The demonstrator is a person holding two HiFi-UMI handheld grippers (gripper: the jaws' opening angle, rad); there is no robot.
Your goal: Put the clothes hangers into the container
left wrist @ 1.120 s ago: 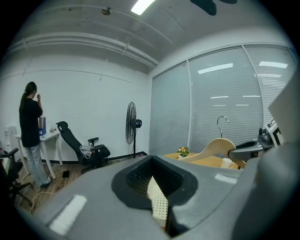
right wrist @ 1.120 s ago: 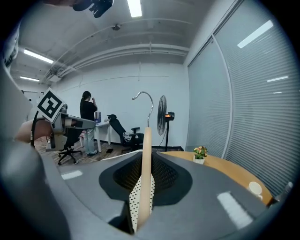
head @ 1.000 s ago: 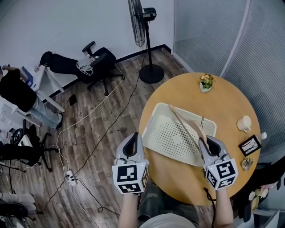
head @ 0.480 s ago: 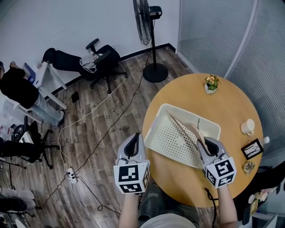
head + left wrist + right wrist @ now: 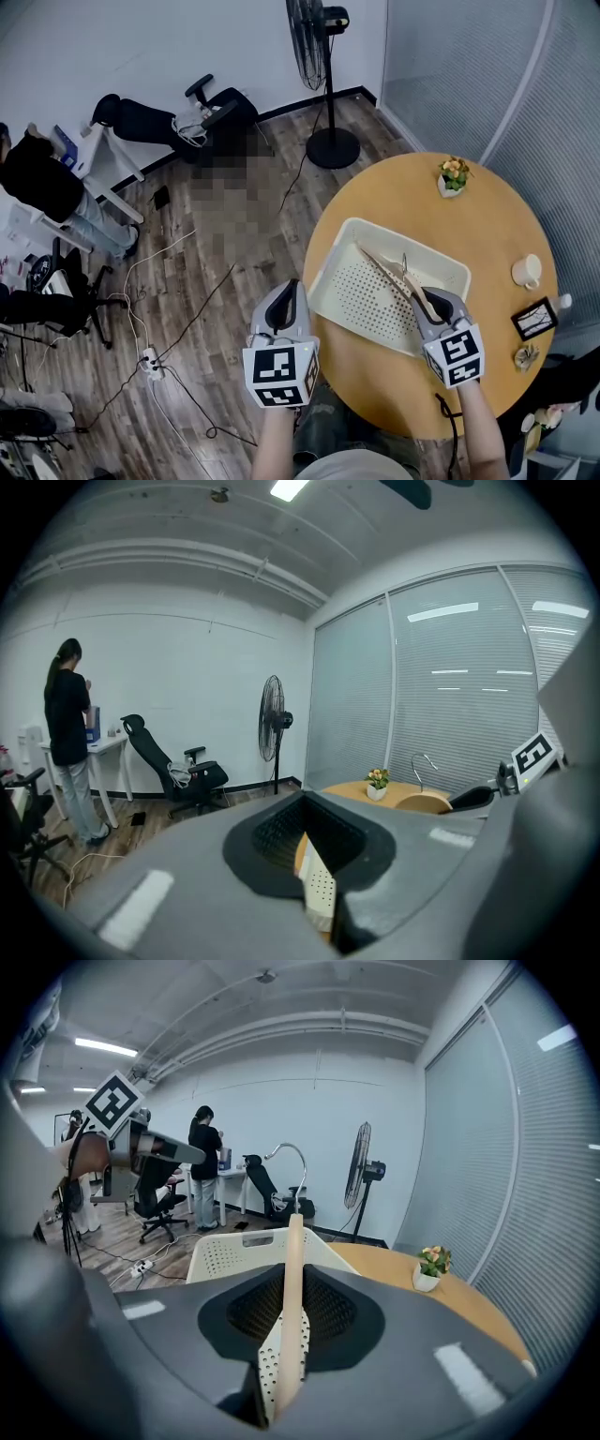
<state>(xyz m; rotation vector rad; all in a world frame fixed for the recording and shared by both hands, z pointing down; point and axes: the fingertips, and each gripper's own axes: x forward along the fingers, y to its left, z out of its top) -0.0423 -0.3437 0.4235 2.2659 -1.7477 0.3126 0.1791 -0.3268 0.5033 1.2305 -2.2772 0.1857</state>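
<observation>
Right tool (image 5: 422,296) gripped wooden hanger (image 5: 382,270) at near end; long axis ran toward 10 o'clock, over container (image 5: 349,240) on bench (image 5: 487,220). Left tool (image 5: 286,300) slightly agape, empty, at container's 9 o'clock.

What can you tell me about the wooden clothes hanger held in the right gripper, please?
It is a pale wooden hanger with a thin metal hook that stands up at its middle. The right gripper is shut on one end of its flat arm, which sits edge-on between the jaws. The rest slants out over the cream perforated container on the round table. Its far end is low inside, but whether it touches the bottom cannot be told.
</observation>
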